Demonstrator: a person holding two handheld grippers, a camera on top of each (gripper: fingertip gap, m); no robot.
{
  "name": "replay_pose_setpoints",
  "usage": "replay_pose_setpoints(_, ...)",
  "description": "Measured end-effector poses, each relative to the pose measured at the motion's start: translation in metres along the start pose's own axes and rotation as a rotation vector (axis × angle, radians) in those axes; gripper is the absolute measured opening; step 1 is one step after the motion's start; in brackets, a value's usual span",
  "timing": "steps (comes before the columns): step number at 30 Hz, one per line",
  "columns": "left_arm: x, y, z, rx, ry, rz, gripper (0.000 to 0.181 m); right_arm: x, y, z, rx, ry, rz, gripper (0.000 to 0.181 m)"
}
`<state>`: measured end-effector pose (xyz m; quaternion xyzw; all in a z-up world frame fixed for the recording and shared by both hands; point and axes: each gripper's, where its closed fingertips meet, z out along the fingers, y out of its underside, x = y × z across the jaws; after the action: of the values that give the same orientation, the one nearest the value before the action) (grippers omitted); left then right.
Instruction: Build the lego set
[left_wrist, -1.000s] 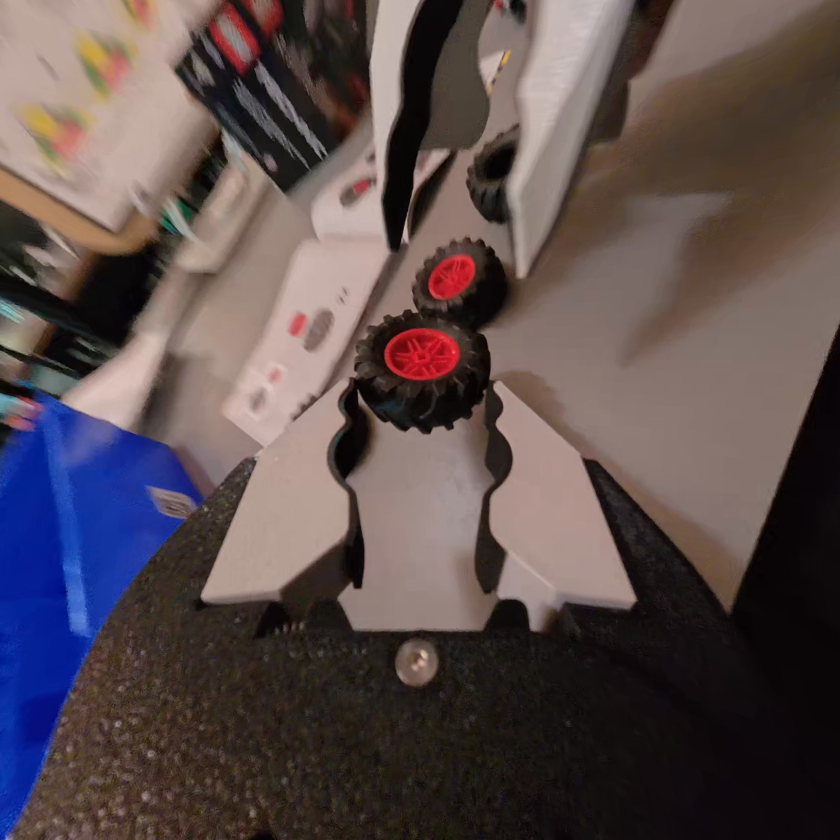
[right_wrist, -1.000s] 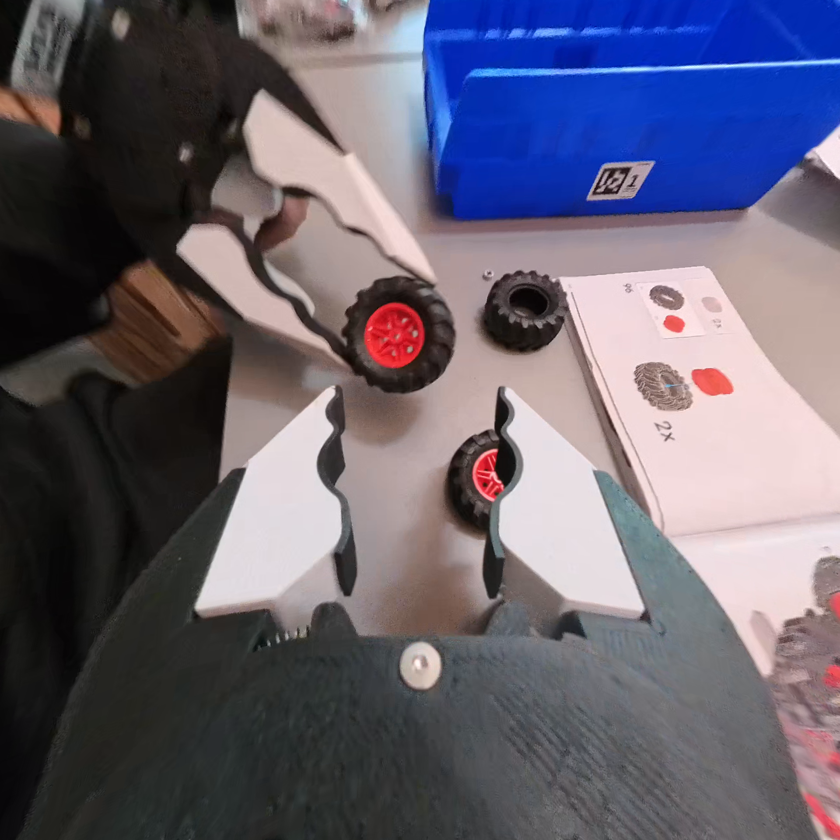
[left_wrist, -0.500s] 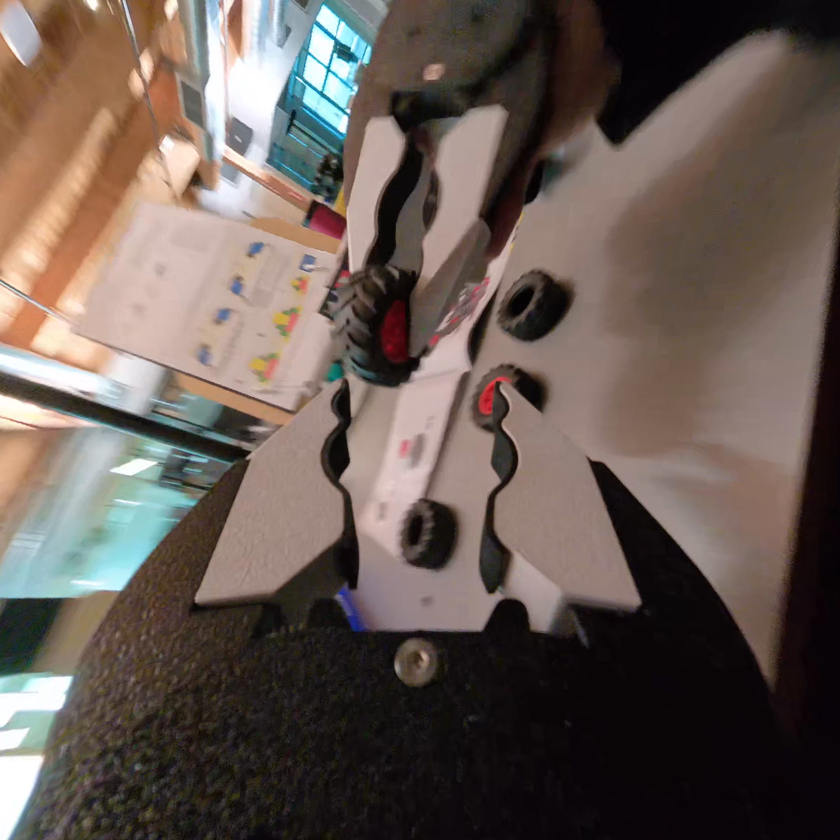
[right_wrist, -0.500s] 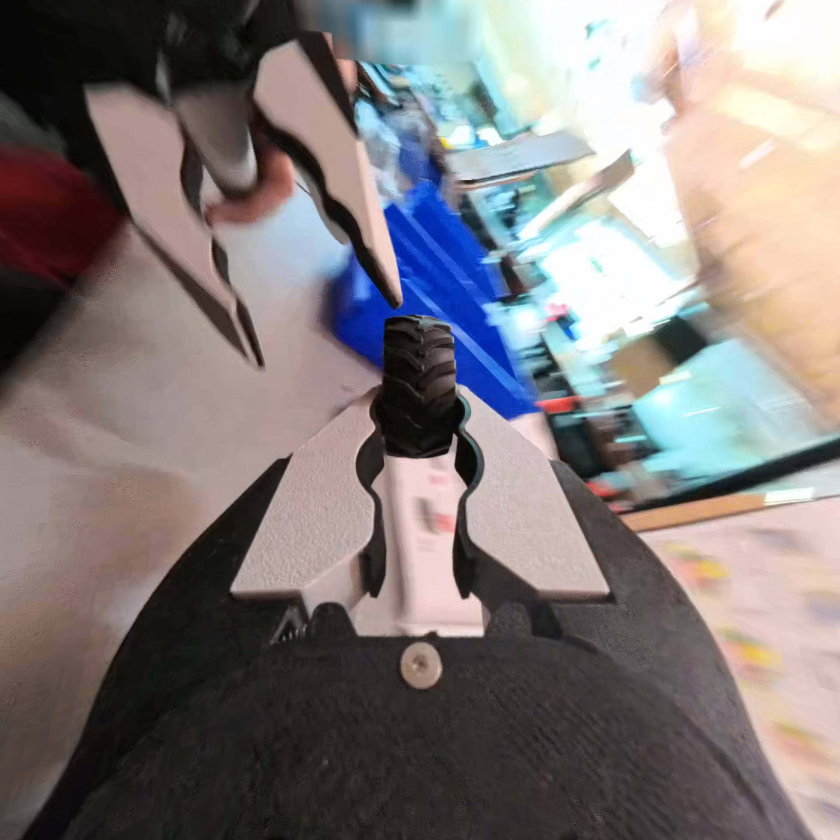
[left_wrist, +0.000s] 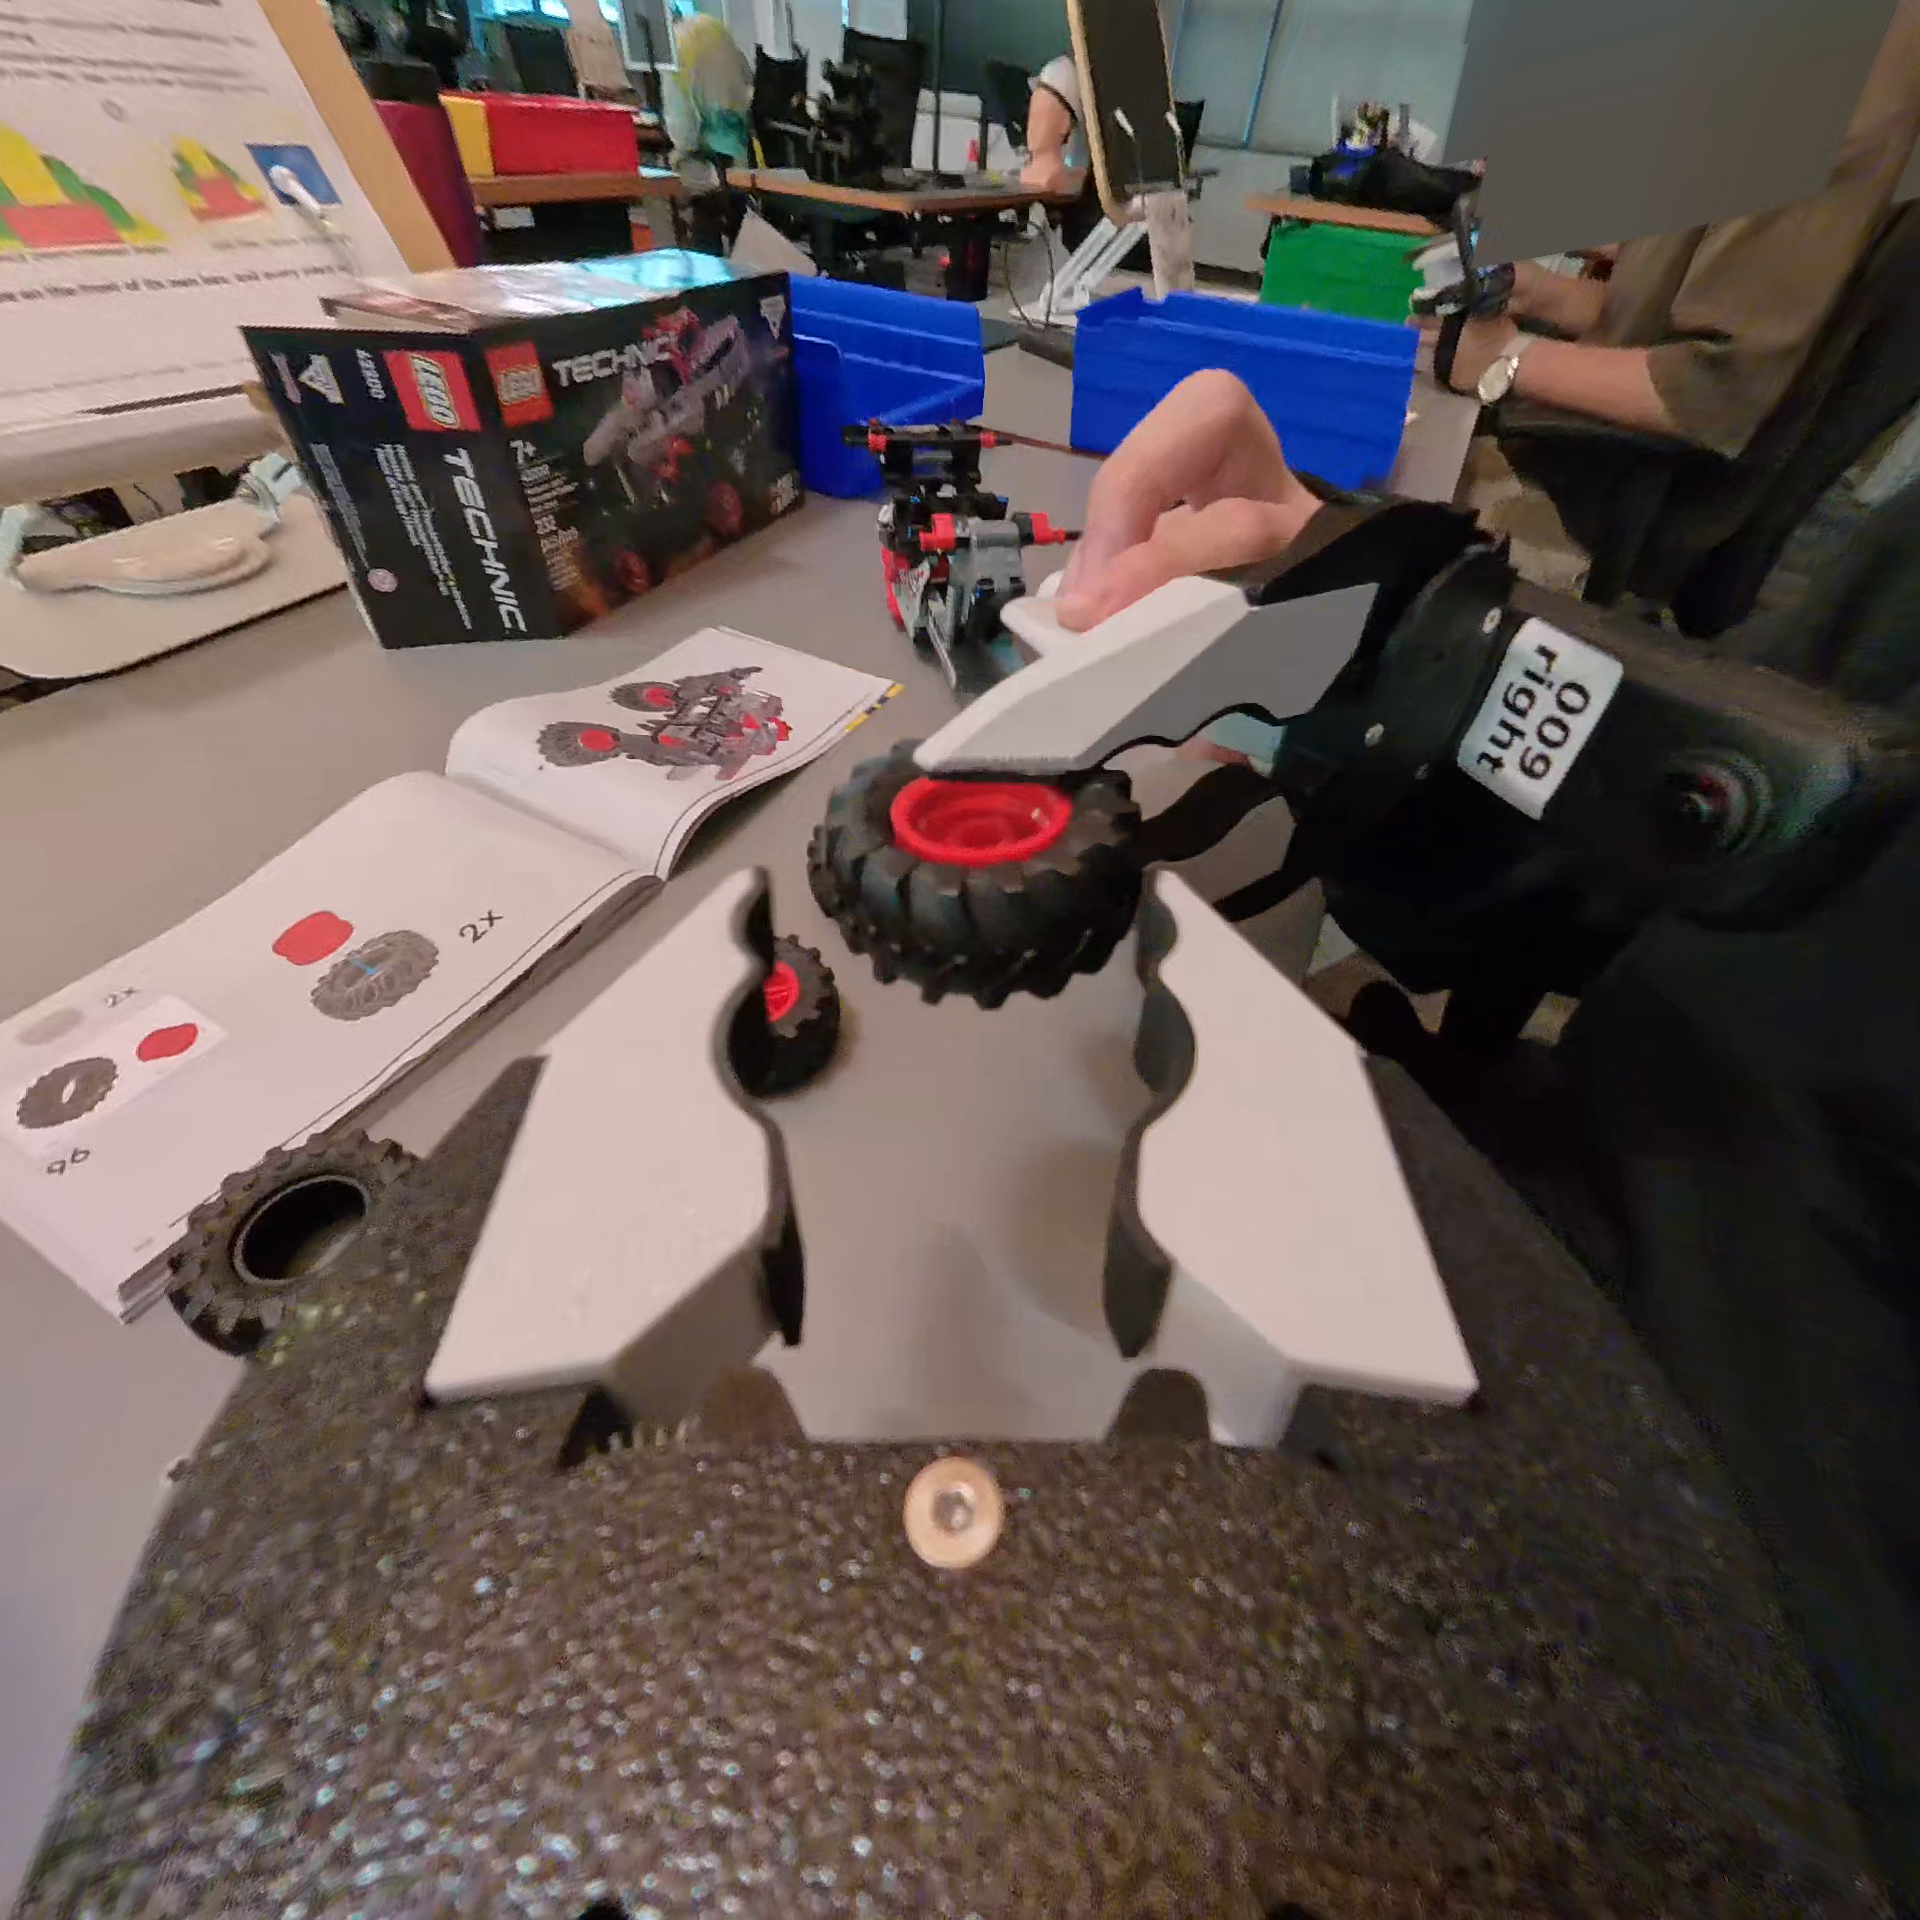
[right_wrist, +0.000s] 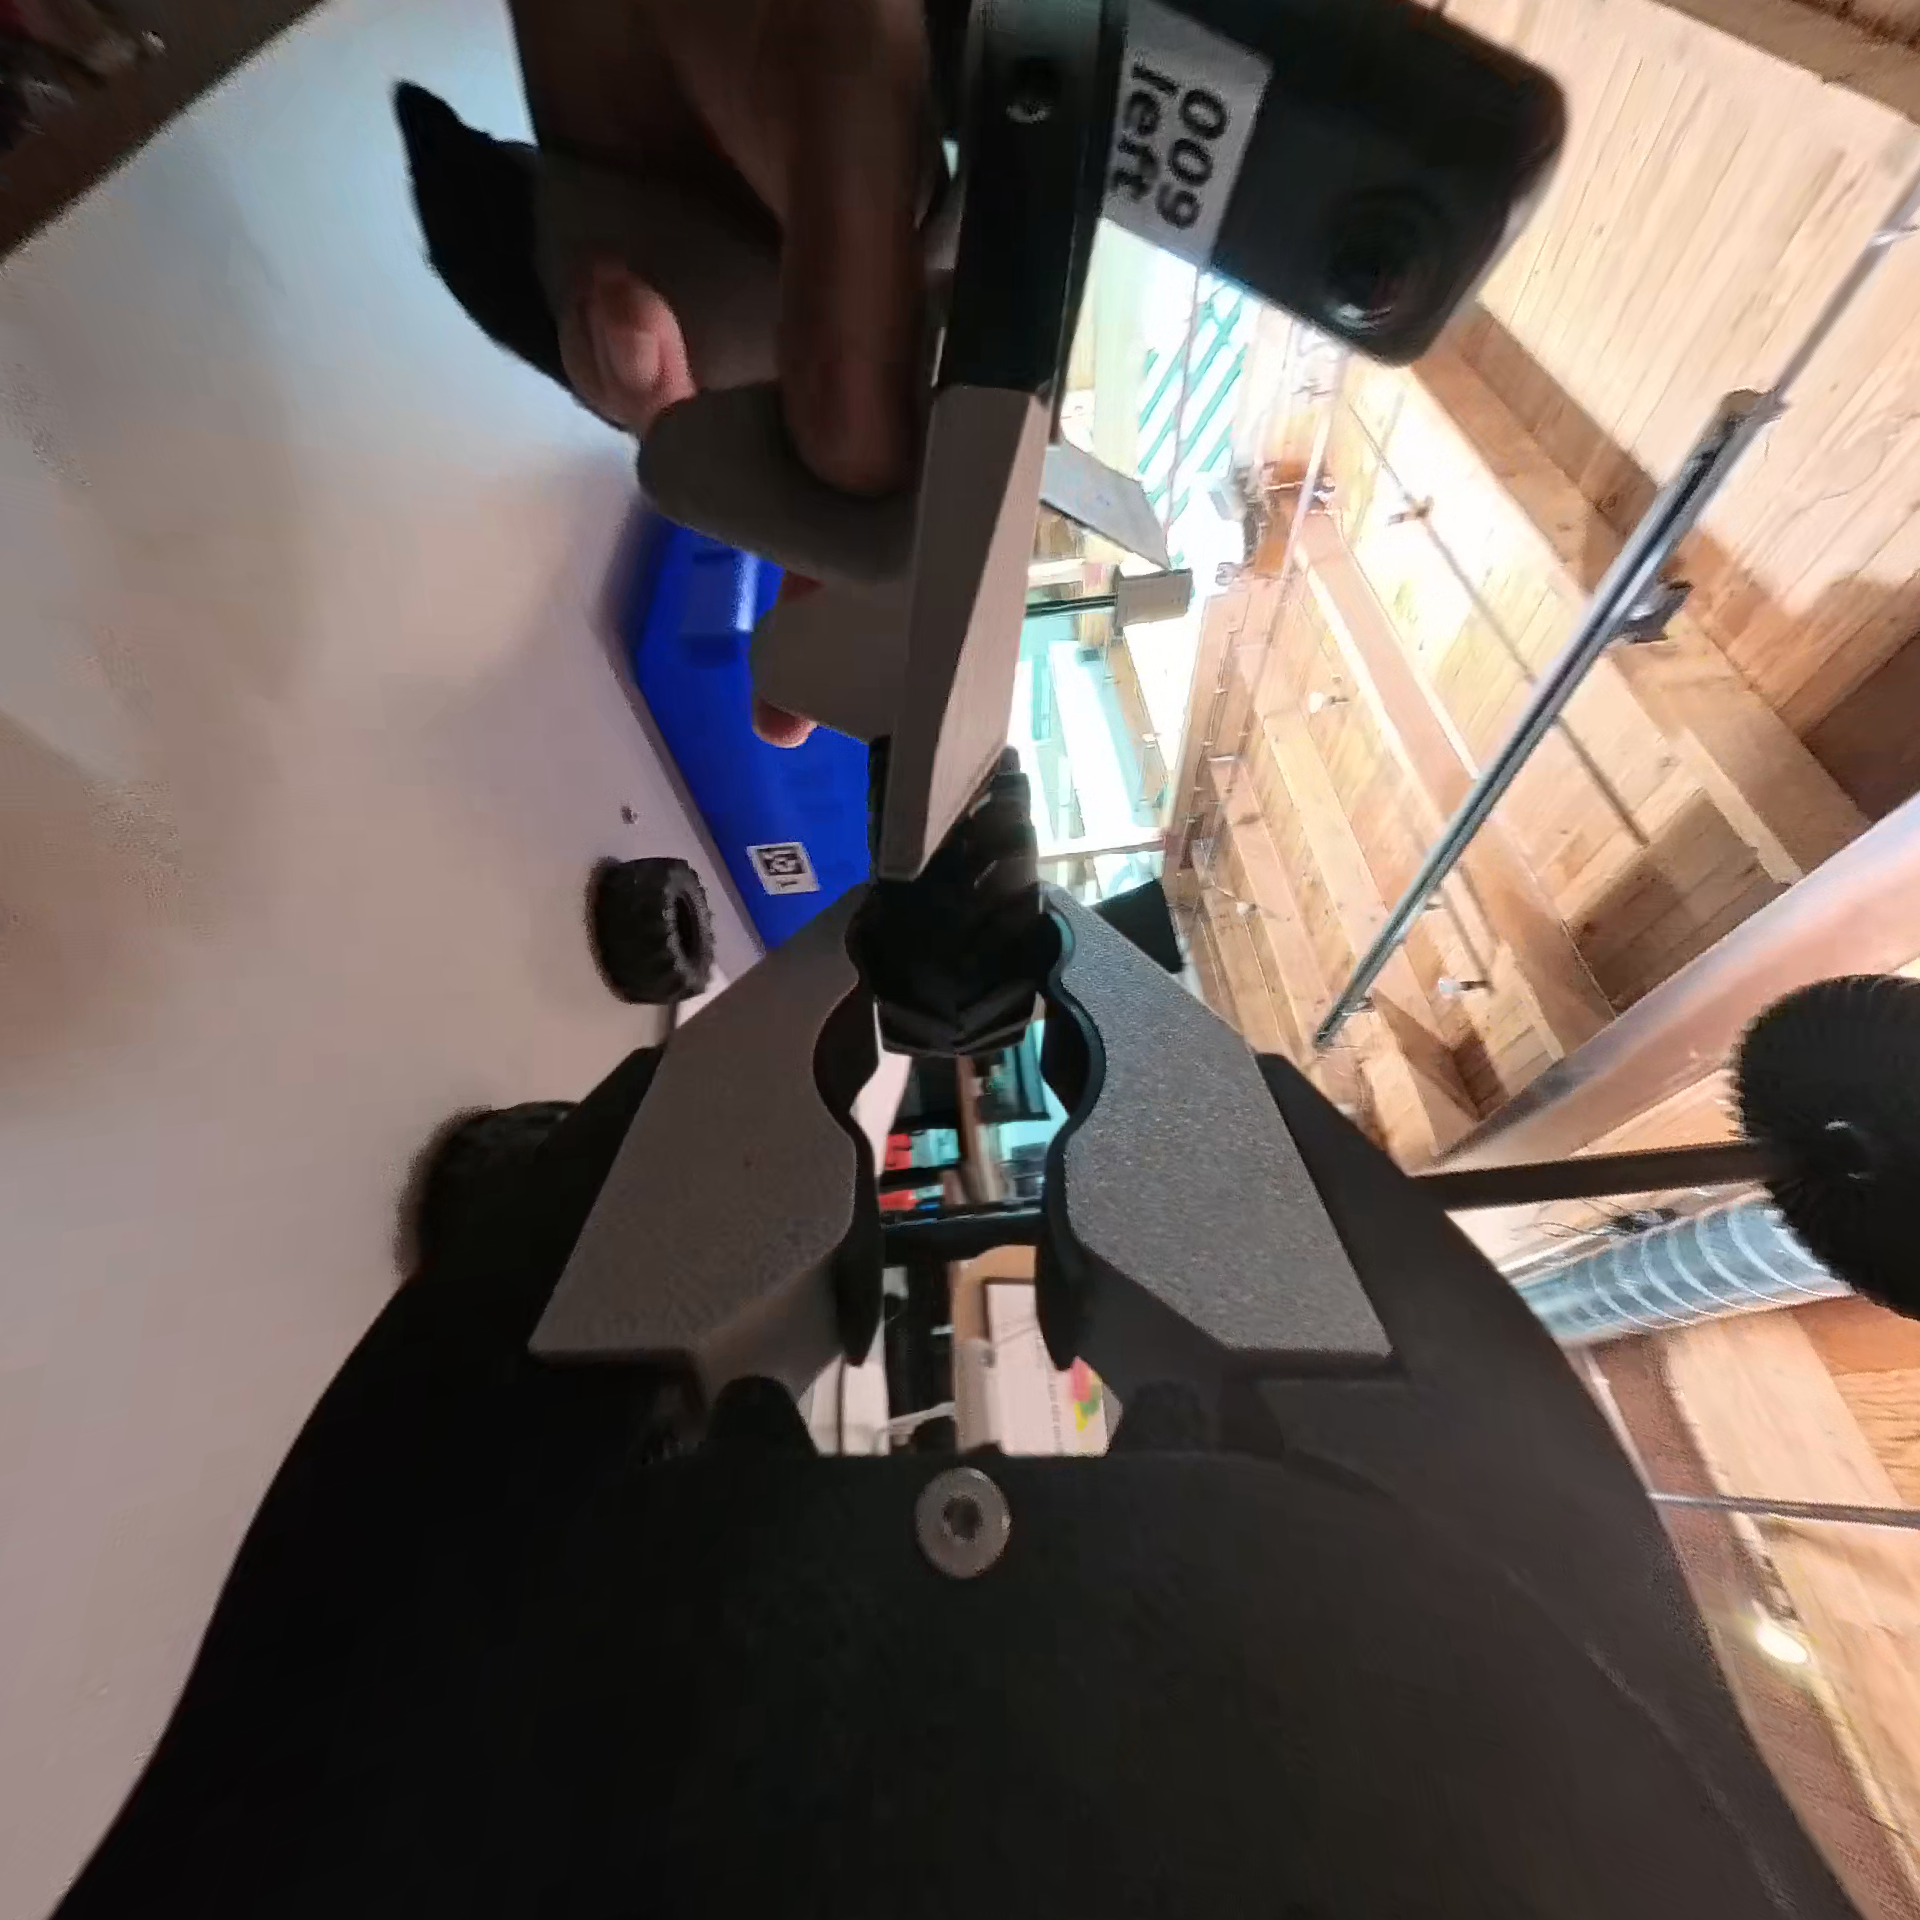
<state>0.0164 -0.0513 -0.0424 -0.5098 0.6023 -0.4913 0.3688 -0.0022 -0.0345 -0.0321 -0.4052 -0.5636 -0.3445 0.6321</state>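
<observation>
- left gripper (left_wrist: 951, 1049): jaws spread wide, nothing between them
- right gripper (right_wrist: 956, 971): rolled sideways, jaws clamped on a wheel; a hand (left_wrist: 1174, 499) presses its upper finger

The left gripper's fingers (left_wrist: 613, 1132) hide half the small wheel (left_wrist: 784, 1013) and an empty tyre (left_wrist: 275, 1236).
</observation>
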Motion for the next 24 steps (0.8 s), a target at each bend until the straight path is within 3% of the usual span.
replay_pose_setpoints(1, 0.001, 0.004, 0.001, -0.021, 0.003, 0.032, 0.056, -0.006, 0.002, 0.001, -0.007, -0.032, 0.009, 0.024)
replay_pose_setpoints(6, -0.015, 0.038, -0.001, -0.142, -0.104, 0.201, 0.056, -0.036, 0.010, 0.002, -0.012, -0.214, 0.119, 0.041)
replay_pose_setpoints(8, -0.026, 0.061, -0.007, -0.218, -0.165, 0.253, 0.056, -0.051, 0.016, -0.005, -0.042, -0.360, 0.188, 0.046)
replay_pose_setpoints(13, -0.033, 0.107, -0.015, -0.384, -0.211, 0.258, 0.056, -0.070, 0.003, -0.018, -0.016, -0.604, 0.467, 0.026)
replay_pose_setpoints(17, -0.033, 0.120, -0.015, -0.461, -0.249, 0.225, 0.056, -0.094, -0.010, -0.007, -0.022, -0.681, 0.512, 0.037)
replay_pose_setpoints(21, -0.030, 0.124, -0.016, -0.467, -0.262, 0.113, 0.056, -0.113, -0.010, 0.002, -0.039, -0.716, 0.440, 0.044)
replay_pose_setpoints(24, -0.035, 0.118, -0.023, -0.439, -0.304, 0.187, 0.066, -0.112, -0.005, 0.011, -0.056, -0.686, 0.415, 0.046)
